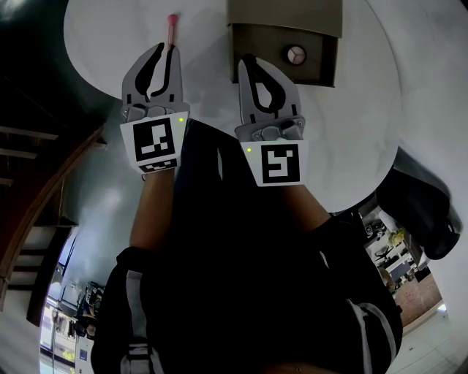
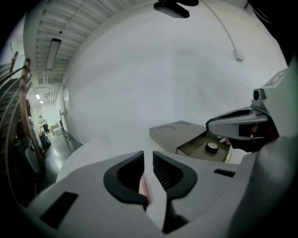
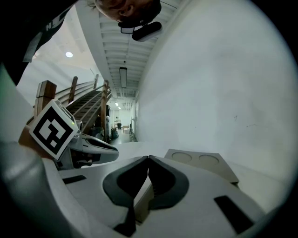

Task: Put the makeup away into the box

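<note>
Makeup is lying partly on the white counter [image 1: 110,44] and partly inside the tan box [image 1: 292,18], which is standing open at the far side of the counter. The left gripper [image 1: 167,50] is pointing at the loose item with its jaws only a little apart and holding nothing. The right gripper [image 1: 248,58] is hovering just beside the near corner of the box, with its jaws closed together and empty. A pink stick [image 1: 172,28] is resting on the counter just past the left tips, and in the left gripper view its end [image 2: 144,187] is showing low in the narrow gap. A small round compact [image 1: 295,53] is sitting in the box compartment.

The main risk is probably the narrow gap. One jaw may be touching the thin stick first and rolling it away, or the tips may be pinching only its end, so it is slipping out on the way to the box. The right gripper may also be knocking the box out of place.
</note>
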`<state>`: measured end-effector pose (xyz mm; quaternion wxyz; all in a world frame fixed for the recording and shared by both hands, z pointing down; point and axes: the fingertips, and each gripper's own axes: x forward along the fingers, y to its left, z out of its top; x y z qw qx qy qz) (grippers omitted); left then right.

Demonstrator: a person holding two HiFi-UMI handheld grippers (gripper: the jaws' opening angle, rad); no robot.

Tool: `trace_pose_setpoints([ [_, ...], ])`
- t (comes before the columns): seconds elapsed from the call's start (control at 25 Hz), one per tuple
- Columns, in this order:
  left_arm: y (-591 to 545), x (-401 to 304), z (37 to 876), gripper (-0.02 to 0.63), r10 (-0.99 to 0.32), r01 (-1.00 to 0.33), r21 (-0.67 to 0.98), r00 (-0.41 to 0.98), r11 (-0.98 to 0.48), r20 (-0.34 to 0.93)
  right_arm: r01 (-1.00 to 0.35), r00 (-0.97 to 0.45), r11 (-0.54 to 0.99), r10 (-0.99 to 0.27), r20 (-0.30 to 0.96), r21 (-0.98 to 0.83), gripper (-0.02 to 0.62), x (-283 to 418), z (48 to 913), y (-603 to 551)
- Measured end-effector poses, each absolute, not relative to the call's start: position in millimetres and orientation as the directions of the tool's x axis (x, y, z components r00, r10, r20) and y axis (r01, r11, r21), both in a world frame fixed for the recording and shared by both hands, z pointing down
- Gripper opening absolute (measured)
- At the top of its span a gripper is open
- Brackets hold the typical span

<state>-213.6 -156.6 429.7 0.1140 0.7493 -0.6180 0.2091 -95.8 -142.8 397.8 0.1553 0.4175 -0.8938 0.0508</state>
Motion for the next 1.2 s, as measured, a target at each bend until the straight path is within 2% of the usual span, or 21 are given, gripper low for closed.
trace_pose_setpoints([
  [0.2,-159,-220,454,0.101,-0.844,-0.974,-0.064,0.153,-0.216,0.514,-0.759,-0.603,0.65,-0.72,0.344,0.031,0.023,-102,408,-146],
  [0.84,-160,-229,521,0.138,-0.715,-0.971,-0.026,0.155,-0.236,0.682,-0.758,-0.596,0.652,-0.703,0.388,0.017,0.023,-110,428,-157],
  [0.96,-161,-227,523,0.123,-0.693,-0.965,-0.036,0.16,-0.26,0.703,-0.761,-0.595,0.649,-0.707,0.383,0.017,0.023,-109,427,-158],
  [1.12,-159,-218,526,0.051,-0.667,-0.959,-0.022,0.18,-0.282,0.723,-0.766,-0.592,0.643,-0.715,0.372,0.015,0.023,-107,424,-157],
  [1.2,-158,-218,528,0.049,-0.66,-0.962,-0.013,0.179,-0.274,0.729,-0.768,-0.59,0.64,-0.719,0.367,0.018,0.023,-104,421,-155],
])
